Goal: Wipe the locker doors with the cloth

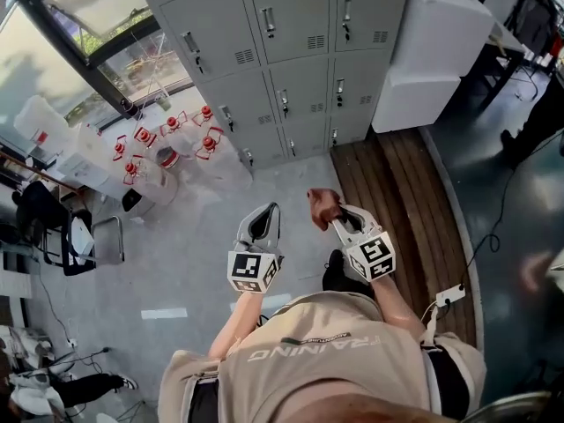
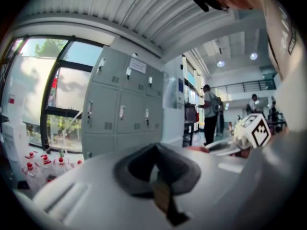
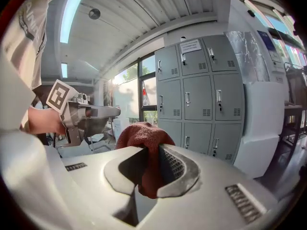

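The rust-red terry cloth is bunched between the jaws of the right gripper. The gripper is clenched on the cloth's lower folds, so a rounded wad stands up above the jaw tips. In the head view the cloth shows at the middle of the frame, well apart from the bank of grey metal locker doors that runs across the top. The left gripper, just left of centre in that view, has its jaws brought together with nothing between them. The cloth looks light, soft and limp. It should squash flat against a door and cannot be harmed by pressure. Being so yielding, it may work loose from the pinch when dragged over painted metal, or snag on the small upright handles and vent slots of the doors. A deep hold on the gathered middle, as here, seems the soundest, since it leaves the free wad forward as the wiping face. As for containers, every locker in view is closed, so what they hold is hidden. A cluster of clear plastic jugs with red caps stands on the pale floor at the left of the head view, below the window. Whether the jugs hold liquid cannot be told. A tall white boxy unit beside the lockers at the upper right is also closed.
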Tool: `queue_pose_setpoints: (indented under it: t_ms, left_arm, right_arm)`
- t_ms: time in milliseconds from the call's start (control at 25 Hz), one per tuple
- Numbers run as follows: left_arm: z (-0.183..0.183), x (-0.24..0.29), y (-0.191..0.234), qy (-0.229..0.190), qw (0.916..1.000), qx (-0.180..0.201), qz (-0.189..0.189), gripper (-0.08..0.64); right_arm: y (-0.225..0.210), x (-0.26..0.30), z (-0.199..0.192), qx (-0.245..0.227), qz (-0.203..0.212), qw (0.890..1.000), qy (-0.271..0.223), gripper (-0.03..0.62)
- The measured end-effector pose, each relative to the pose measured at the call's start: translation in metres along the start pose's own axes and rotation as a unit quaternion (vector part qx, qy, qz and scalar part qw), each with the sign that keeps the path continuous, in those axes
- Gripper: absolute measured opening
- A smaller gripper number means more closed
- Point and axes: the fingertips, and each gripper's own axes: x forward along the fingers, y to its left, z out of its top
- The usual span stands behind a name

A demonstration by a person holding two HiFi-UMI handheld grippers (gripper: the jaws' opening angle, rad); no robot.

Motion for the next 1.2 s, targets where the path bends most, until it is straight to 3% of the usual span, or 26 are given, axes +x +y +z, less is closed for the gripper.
queue_pose_setpoints:
  t_ms: [240, 360, 560, 760, 960, 1200]
  left_arm:
    - [0.018, 0.076, 0.017, 0.019, 0.9989, 0.031, 0.031, 0.005]
    - [0.029, 0.114, 0.025, 0.015, 0.9983, 0.019, 0.052, 0.005]
    - [0.044, 0.163, 0.037, 0.008, 0.9979, 0.007, 0.064, 0.003]
    - [0.032, 0.184, 0.059, 0.03, 0.996, 0.008, 0.083, 0.005]
    - [0.04, 0.21, 0.087, 0.013, 0.9964, -0.002, 0.084, 0.005]
    - [0.069, 0.254, 0.146, -0.015, 0.9984, -0.005, 0.054, 0.005]
  right_arm:
    - [-0.078, 0.038, -0.006, 0.012, 0.023, 1.0, 0.015, 0.044]
    - [-0.112, 0.058, -0.005, -0.005, 0.052, 0.998, 0.029, 0.044]
    - [-0.163, 0.097, 0.018, -0.025, 0.069, 0.997, 0.012, 0.044]
    - [-0.175, 0.128, 0.029, -0.027, 0.088, 0.996, 0.003, 0.044]
    - [-0.186, 0.158, 0.034, -0.028, 0.086, 0.996, 0.016, 0.044]
    - [-0.196, 0.213, 0.1, -0.094, 0.064, 0.993, -0.014, 0.044]
